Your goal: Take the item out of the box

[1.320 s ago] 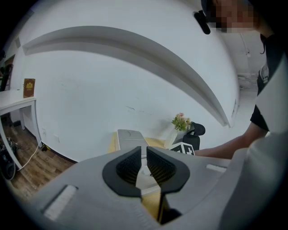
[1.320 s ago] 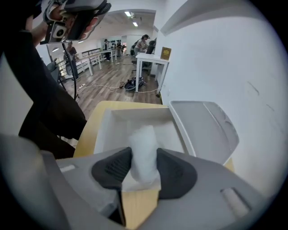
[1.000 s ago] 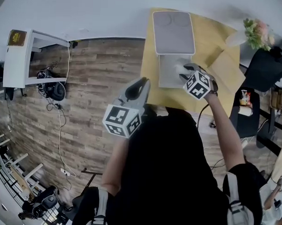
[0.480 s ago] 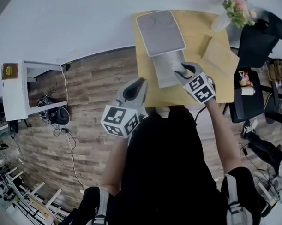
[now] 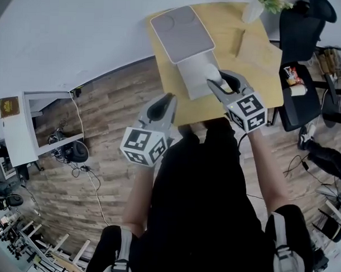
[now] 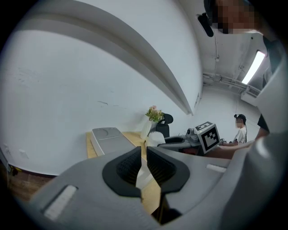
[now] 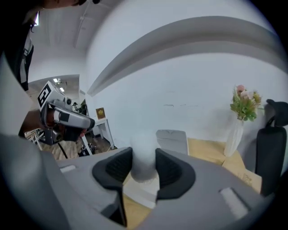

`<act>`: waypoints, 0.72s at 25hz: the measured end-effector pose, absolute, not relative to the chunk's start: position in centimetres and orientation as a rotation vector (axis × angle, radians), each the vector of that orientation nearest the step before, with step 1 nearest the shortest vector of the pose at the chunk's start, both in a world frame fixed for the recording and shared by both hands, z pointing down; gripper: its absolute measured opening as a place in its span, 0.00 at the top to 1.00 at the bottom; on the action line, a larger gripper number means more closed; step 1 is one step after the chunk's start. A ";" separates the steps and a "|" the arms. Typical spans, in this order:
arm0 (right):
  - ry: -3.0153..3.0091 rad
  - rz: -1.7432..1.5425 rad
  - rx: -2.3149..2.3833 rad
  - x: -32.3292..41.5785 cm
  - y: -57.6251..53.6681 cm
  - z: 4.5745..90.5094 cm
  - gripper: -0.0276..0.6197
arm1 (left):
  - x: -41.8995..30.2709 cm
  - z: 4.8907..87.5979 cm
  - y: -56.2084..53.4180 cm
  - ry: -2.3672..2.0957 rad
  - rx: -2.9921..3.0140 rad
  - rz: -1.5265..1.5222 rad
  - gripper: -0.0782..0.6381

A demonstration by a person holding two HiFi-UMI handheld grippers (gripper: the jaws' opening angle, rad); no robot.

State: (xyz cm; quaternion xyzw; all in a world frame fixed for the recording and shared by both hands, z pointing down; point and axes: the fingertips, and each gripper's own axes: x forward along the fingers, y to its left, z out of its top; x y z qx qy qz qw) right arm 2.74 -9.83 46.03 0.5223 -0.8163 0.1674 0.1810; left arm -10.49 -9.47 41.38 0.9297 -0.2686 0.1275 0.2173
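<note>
From the head view, my right claw (image 5: 216, 82) reaches over the near part of the yellow table (image 5: 257, 57). Its jaws stand on either side of the white item (image 5: 213, 74), above the open box (image 5: 190, 77). The box's grey lid (image 5: 179, 32) lies flung back on the far side. My left claw (image 5: 172, 99) hangs to the left and nearer, off the table's edge over the wooden floor (image 5: 104, 108), well apart from the item.

In the left gripper view, my left claw (image 6: 143, 155) has its jaws drawn all but together. Only a thin wedge of light shows between the pads, and nothing sits in it. Beyond them the lid (image 6: 108, 137) lies far left, and the white item (image 6: 156, 138) sits to the right of it at the tip of my other claw.

In the right gripper view, my right claw (image 7: 144, 164) has the white item (image 7: 143, 152) squarely between its two dark pads. It is rounded and upright and fills the gap, touching both pads while the jaws are closing on it. The box (image 7: 141, 193) shows pale just below the item. The lid (image 7: 172, 139) lies farther off, and a white vase (image 7: 234, 134) of flowers stands far right on the table (image 7: 207, 150).
</note>
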 end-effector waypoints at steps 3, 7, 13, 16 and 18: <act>-2.359 0.494 1.552 2.6 -9.2 44.1 0.72 | -10.3 41.3 -9.4 -0.723 2.581 0.348 0.83; -2.419 0.497 1.627 1.8 -8.4 41.5 0.72 | -10.2 40.3 -9.2 -0.705 2.601 0.325 0.83; -2.474 0.494 1.719 1.4 -6.9 38.4 0.72 | -9.9 39.3 -8.7 -0.683 2.622 0.295 0.83; -2.494 0.506 1.737 1.1 -5.9 37.5 0.73 | -10.2 39.2 -8.2 -0.679 2.625 0.294 0.83; -2.499 0.505 1.736 0.8 -5.4 37.1 0.73 | -10.5 38.9 -8.0 -0.679 2.628 0.292 0.83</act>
